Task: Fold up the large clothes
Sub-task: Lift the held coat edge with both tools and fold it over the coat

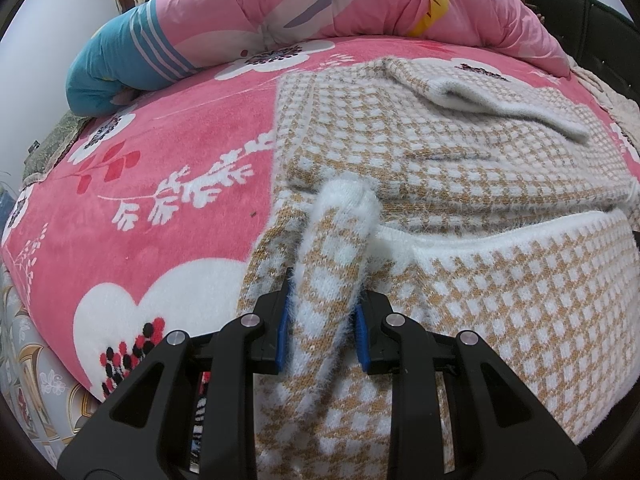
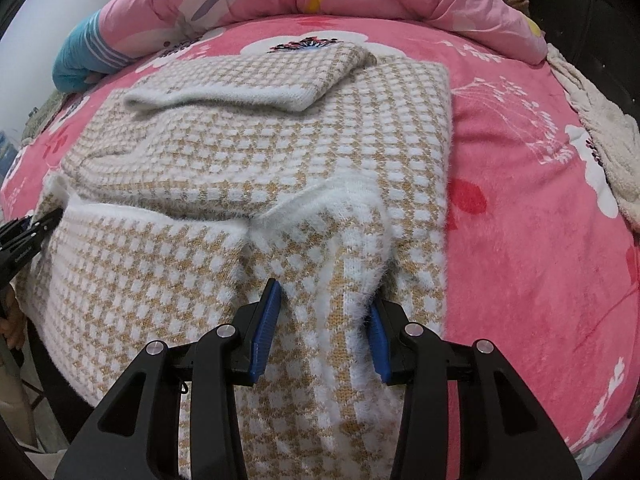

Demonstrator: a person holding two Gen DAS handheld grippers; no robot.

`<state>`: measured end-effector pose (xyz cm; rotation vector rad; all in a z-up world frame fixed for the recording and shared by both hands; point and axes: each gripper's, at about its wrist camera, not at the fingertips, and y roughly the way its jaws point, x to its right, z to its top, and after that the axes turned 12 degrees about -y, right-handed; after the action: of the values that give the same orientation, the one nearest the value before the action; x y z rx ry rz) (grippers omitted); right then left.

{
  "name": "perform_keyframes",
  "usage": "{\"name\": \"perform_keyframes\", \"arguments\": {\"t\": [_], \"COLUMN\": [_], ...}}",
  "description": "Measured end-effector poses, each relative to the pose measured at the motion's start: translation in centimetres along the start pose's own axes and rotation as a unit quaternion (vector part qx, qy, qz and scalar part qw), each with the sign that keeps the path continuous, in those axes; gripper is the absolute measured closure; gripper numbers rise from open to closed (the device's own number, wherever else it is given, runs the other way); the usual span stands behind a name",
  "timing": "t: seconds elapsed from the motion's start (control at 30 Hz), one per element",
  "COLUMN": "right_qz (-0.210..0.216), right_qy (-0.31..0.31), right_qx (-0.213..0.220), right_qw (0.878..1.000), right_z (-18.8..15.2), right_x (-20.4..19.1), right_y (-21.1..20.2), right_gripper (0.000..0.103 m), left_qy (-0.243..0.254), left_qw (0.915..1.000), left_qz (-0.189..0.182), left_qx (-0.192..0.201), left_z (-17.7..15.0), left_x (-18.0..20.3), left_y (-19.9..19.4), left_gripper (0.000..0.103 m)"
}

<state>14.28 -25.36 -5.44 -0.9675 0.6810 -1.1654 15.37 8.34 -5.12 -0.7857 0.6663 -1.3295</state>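
Left wrist view: showed the left gripper point(image 1: 322, 320) with jaws pinched on a bunched fold of the sweater point(image 1: 460, 168), blue pads point(image 1: 282, 332) pressed against the fuzzy knit on both sides. Lay on the bed, that tan-and-white checked sweater, spread over a pink floral blanket point(image 1: 160, 152), near hem point(image 1: 500, 224) raised and turned toward the middle, one sleeve point(image 1: 500, 100) folded across the far part. Sat behind it along the far edge of the bed: a pink quilt point(image 1: 340, 4) with a blue striped end point(image 1: 116, 60).

Right wrist view: showed the right gripper point(image 2: 324, 328) likewise gripping a bunch of the same sweater point(image 2: 260, 140) at its near right corner, jaws partly closed with thick knit filling the gap between the blue pads point(image 2: 264, 332). Appeared at the left border, touching the sweater's raised edge: black tips of the left gripper point(image 2: 28, 232). Rested at the bed's right edge, well apart from the sweater: a cream towel point(image 2: 600, 136).
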Motion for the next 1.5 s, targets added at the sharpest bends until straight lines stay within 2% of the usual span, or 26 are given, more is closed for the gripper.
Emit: {"name": "perform_keyframes", "arguments": {"t": [0.37,0.4,0.53,0.73,0.9,1.1,1.27,1.37,1.5], "right_qz": [-0.003,-0.008,-0.022,-0.031,-0.033,-0.030,-0.031,-0.044,-0.056], "right_qy": [-0.001,-0.004,-0.012,-0.016,-0.015,-0.001,0.001,-0.004,-0.007], "right_qx": [0.003,0.005,0.019,0.070,0.127,0.191,0.232,0.255,0.275], "right_qw": [1.000,1.000,1.000,0.997,0.991,0.981,0.972,0.966,0.960], "right_z": [0.1,0.1,-0.3,-1.6,-4.1,-5.8,-4.5,-2.3,1.5], "right_x": [0.0,-0.2,-0.6,-1.5,-2.5,-2.5,-1.8,-0.8,1.2], "right_y": [0.0,-0.1,-1.2,-4.5,-9.0,-13.7,-16.0,-17.0,-17.2], "right_gripper": [0.064,0.066,0.090,0.095,0.096,0.096,0.096,0.096,0.096], "left_qy": [-0.001,-0.001,0.005,0.018,0.041,0.029,0.013,0.015,0.018], "left_qw": [1.0000,1.0000,0.9998,0.9975,0.9882,0.9750,0.9629,0.9559,0.9505], "left_qz": [0.004,0.005,0.014,0.007,-0.001,-0.023,-0.047,-0.056,-0.065], "left_qx": [0.002,0.003,0.015,0.068,0.147,0.219,0.266,0.288,0.303], "left_z": [0.1,0.1,-0.1,-0.9,-2.9,-3.9,-1.3,0.8,5.8], "left_x": [0.0,0.0,0.1,0.1,-0.4,-1.4,-1.2,-0.4,0.2], "left_y": [0.1,0.1,-0.1,-3.4,-9.1,-14.7,-17.6,-18.4,-17.7], "left_gripper": [0.075,0.074,0.074,0.089,0.091,0.092,0.093,0.093,0.093]}}
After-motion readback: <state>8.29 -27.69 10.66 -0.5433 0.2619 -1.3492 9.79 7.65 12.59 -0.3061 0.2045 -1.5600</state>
